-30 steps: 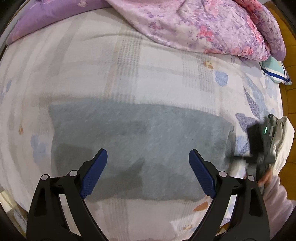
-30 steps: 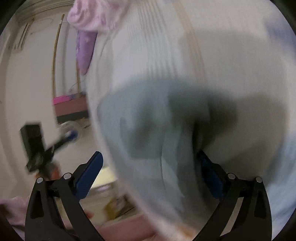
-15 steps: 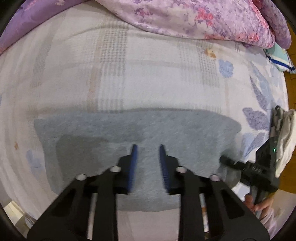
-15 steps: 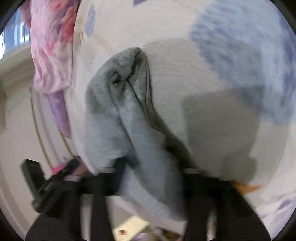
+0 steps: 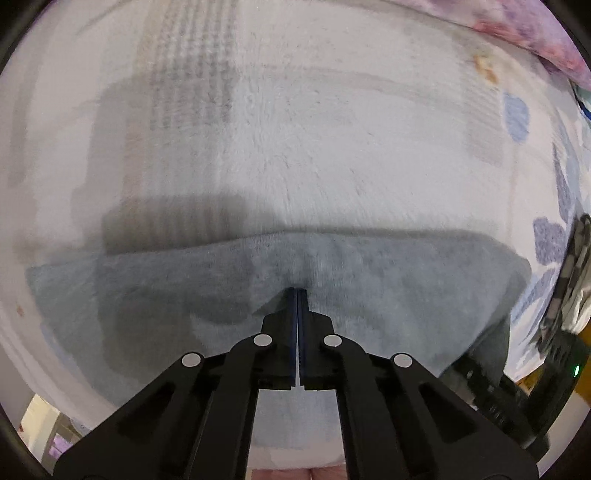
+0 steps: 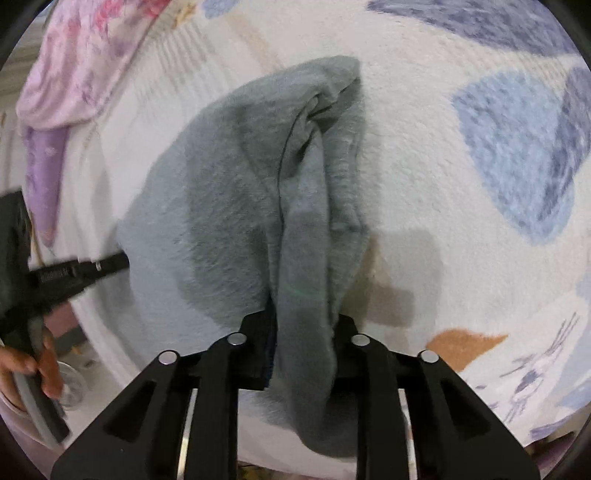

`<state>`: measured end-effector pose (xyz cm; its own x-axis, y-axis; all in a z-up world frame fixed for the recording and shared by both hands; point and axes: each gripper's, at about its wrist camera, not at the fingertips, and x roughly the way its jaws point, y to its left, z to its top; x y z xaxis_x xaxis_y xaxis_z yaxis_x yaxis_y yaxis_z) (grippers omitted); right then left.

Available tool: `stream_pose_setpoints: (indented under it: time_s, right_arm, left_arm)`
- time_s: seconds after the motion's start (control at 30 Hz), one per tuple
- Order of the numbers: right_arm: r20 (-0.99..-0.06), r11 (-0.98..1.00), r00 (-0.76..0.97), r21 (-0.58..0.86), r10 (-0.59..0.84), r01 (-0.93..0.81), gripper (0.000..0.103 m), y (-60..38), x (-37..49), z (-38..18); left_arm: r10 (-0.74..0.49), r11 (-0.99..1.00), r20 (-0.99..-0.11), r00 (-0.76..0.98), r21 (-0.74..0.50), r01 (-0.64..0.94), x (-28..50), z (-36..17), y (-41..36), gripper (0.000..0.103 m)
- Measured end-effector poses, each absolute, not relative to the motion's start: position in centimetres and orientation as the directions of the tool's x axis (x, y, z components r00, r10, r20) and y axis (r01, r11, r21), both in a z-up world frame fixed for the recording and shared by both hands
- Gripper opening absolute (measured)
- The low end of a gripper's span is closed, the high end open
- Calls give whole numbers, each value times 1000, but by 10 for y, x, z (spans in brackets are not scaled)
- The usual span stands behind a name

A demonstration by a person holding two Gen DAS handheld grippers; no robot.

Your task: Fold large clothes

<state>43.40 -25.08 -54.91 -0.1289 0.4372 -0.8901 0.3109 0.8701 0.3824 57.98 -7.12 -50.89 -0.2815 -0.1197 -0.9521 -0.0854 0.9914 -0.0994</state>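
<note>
Garment [image 5: 388,295], grey-blue and fuzzy, lies folded across the bed [image 5: 295,129], spreading to both sides of the left gripper [image 5: 297,295]. Its far edge runs just ahead of the jaws, which are pressed together with only a thin seam between them; the tips dig into the cloth, which puckers around them, so they appear to pinch a fold of it. Beyond the jaws the bed's pale fleece cover stretches away, with a quilt [image 5: 535,33] at the far right. The right gripper's black body shows at the right edge of this view, low beside the garment's end.

From the right wrist, the left gripper [image 6: 110,264] enters from the left of the jaws and meets the garment's [image 6: 221,192] edge; a hand [image 6: 22,369] holds its handle. Small white lettering on that black arm is too blurred to read. The right gripper [image 6: 304,328] has its jaws drawn narrow on a thick bunched ridge of cloth that runs between them and hangs over toward the camera. To the right of the jaws the cover shows blue and orange printed shapes. No containers appear.
</note>
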Motion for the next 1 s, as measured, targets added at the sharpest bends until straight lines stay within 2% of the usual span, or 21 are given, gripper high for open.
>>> stream_pose_setpoints:
  time_s: [0.1, 0.2, 0.3, 0.43, 0.57, 0.63, 0.8, 0.9, 0.93, 1.0]
  right_arm:
    - [-897, 878, -125, 373, 424, 300, 25, -250, 431, -552]
    - [-880, 858, -137, 392, 455, 333, 25, -257, 428, -555]
    - [-867, 845, -152, 399, 474, 356, 25, -262, 427, -558]
    - [-858, 831, -135, 422, 495, 364, 27, -264, 427, -562]
    - [-827, 773, -77, 481, 556, 414, 26, -289, 409, -565]
    - [-819, 754, -78, 481, 569, 448, 26, -292, 406, -565]
    - [-824, 776, -99, 476, 558, 414, 26, -293, 407, -565]
    - [-807, 748, -78, 500, 585, 437, 26, -296, 406, -561]
    - [-800, 731, -78, 500, 596, 465, 26, -298, 403, -561]
    - [-790, 711, -75, 501, 608, 493, 26, -300, 399, -565]
  left_arm:
    - [-144, 982, -956, -257, -107, -155, 585, -519, -63, 3]
    - [-90, 995, -949, -302, -71, -71, 581, -511, -72, 2]
    - [-97, 991, -933, -346, -59, -118, 565, -496, -72, 0]
    - [-24, 999, -947, -320, -10, -47, 562, -521, -81, 1]
    - [-83, 995, -936, -341, -58, -82, 555, -511, -69, 0]
    - [-73, 995, -924, -375, -43, -87, 537, -502, -68, 0]
    - [-14, 998, -942, -336, 9, -69, 530, -528, -74, 1]
    - [37, 999, -946, -321, 39, 1, 510, -505, -80, 0]
    - [31, 999, -938, -346, 37, -10, 504, -499, -79, 0]
    - [-59, 989, -947, -317, -12, -148, 490, -497, -63, 0]
